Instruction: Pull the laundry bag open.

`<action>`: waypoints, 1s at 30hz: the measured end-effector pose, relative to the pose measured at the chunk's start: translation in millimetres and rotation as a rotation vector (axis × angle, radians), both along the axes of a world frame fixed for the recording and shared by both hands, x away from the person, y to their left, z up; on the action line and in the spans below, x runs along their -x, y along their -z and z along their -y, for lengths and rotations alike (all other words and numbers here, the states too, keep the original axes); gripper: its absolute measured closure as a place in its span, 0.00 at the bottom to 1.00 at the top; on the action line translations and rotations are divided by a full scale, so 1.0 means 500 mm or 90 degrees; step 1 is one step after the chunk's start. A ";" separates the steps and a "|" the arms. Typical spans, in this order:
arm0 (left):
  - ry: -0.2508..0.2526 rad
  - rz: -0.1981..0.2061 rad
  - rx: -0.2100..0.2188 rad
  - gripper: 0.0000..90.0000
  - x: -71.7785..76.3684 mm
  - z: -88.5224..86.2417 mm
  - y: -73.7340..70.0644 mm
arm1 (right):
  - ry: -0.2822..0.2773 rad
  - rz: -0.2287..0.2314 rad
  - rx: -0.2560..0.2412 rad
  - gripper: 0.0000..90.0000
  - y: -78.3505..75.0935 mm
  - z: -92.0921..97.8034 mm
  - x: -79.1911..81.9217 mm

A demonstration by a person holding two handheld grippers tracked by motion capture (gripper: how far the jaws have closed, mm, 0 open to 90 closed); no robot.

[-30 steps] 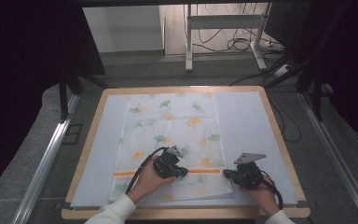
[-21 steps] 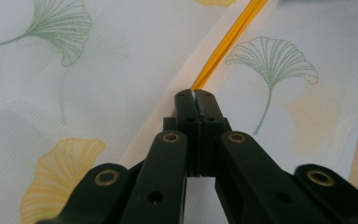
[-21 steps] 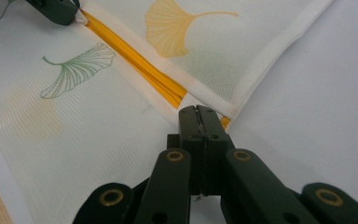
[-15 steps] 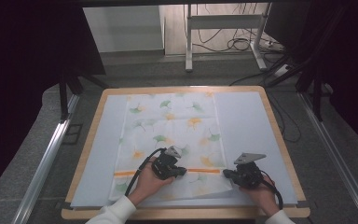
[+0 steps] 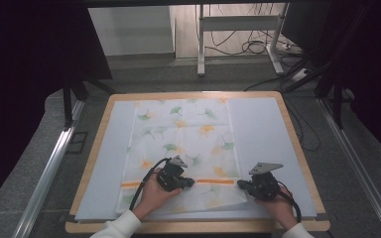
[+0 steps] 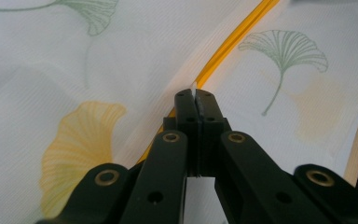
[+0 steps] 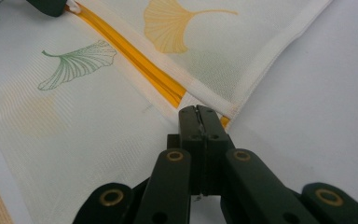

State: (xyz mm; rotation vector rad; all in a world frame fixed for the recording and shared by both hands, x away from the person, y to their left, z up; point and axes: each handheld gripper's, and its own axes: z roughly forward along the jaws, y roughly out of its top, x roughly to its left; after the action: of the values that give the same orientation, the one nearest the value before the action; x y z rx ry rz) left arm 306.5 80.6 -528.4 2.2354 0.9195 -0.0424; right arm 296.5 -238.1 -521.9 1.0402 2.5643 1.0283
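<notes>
Fingers pinched shut, both grippers | cloth fold between them hidden

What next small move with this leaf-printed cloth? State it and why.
Probably lift both grippers together and carry the orange-striped edge away from the person. The left gripper and right gripper are shut on the white leaf-printed cloth, which otherwise lies flat.

No text, label, brand, number or sign can be read anywhere. The cloth bears only printed ginkgo leaves in green and yellow and a plain orange stripe, with no lettering. The black tongs carry no marking that can be made out, and the counter and its pale cover are bare of writing.
</notes>
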 end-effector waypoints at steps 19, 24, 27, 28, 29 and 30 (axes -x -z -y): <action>-0.040 -0.008 0.005 1.00 0.021 -0.087 0.004 | 0.002 -0.002 -0.001 1.00 0.000 0.000 0.000; -0.054 -0.010 0.004 1.00 0.029 -0.117 0.005 | 0.002 -0.002 -0.002 1.00 0.000 0.000 0.000; -0.064 -0.012 0.004 1.00 0.034 -0.139 0.007 | 0.001 -0.003 -0.002 1.00 0.000 0.001 0.000; -0.068 -0.013 0.004 1.00 0.036 -0.145 0.008 | 0.001 -0.003 -0.002 1.00 0.000 0.001 0.000; -0.076 -0.015 0.004 1.00 0.039 -0.160 0.009 | 0.002 -0.002 -0.003 1.00 0.000 0.000 0.000; -0.076 -0.015 0.004 1.00 0.039 -0.160 0.009 | 0.002 -0.002 -0.003 1.00 0.000 0.000 0.000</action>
State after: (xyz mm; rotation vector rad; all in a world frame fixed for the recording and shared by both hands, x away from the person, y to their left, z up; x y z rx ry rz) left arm 287.0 160.5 -533.0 2.1741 1.0615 -0.0176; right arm 296.5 -238.2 -522.0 1.0477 2.5634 1.0321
